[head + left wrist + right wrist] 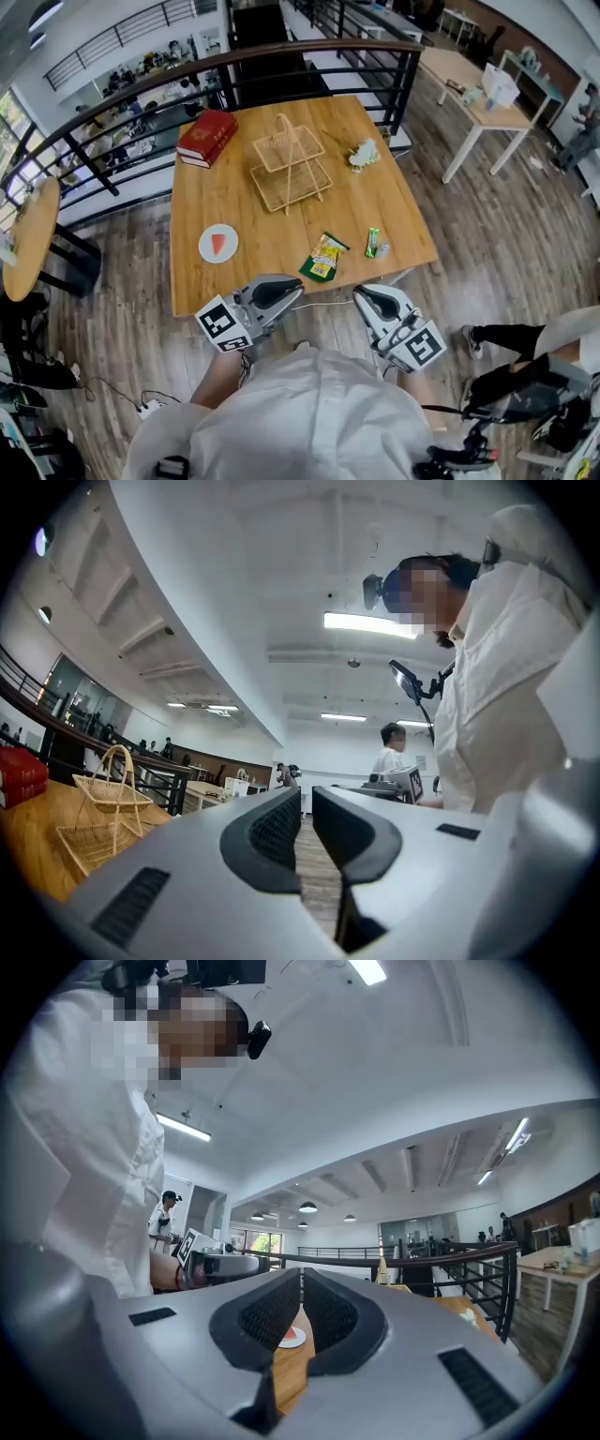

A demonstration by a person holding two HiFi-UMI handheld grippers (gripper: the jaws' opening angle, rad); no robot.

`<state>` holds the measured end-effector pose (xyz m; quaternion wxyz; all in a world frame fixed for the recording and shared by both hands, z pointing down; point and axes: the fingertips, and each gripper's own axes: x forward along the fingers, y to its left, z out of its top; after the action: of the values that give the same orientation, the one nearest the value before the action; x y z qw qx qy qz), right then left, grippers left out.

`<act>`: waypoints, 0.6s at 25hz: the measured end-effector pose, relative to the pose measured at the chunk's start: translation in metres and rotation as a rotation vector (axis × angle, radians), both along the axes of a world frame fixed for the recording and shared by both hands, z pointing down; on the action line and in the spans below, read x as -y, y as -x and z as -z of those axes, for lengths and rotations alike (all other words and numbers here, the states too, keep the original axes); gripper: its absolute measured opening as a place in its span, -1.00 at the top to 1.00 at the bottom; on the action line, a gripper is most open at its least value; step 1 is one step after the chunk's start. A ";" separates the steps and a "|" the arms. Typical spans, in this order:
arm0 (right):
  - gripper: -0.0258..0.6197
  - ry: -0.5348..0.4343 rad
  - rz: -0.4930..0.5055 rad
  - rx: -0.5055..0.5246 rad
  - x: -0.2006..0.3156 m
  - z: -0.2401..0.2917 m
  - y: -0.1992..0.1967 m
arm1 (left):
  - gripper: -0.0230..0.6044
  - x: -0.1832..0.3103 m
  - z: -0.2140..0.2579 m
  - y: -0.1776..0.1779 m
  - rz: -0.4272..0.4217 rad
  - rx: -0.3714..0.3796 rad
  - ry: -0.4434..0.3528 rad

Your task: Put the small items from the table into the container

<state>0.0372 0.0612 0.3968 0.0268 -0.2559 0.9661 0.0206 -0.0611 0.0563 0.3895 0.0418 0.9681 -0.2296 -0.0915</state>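
Wicker basket (289,169) is set far on the table (267,230), packet (324,257) and sweet (372,242) near; as left gripper (298,286) and right gripper (358,293) are closed on nothing, the packet may be shoved off unless jaws are opened.

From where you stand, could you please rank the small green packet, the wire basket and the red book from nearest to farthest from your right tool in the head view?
1. Small green packet, just ahead of the right tool.
2. Wire basket, centre.
3. Red book, far left corner.
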 end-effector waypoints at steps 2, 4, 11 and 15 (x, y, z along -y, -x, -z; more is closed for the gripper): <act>0.86 -0.002 -0.010 0.001 0.005 -0.001 0.008 | 0.80 0.007 -0.002 0.007 -0.012 0.001 0.001; 0.86 -0.002 -0.018 0.003 0.009 -0.002 0.014 | 0.80 0.012 -0.003 0.012 -0.021 -0.001 0.000; 0.86 0.006 -0.053 0.013 0.022 -0.008 0.027 | 0.80 0.023 -0.009 0.027 -0.040 -0.013 0.003; 0.86 0.009 -0.063 0.004 0.030 -0.011 0.028 | 0.80 0.029 -0.011 0.033 -0.041 -0.011 0.001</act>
<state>0.0089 0.0312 0.4079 0.0268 -0.2865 0.9576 0.0165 -0.0938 0.0270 0.4003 0.0453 0.9720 -0.2095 -0.0961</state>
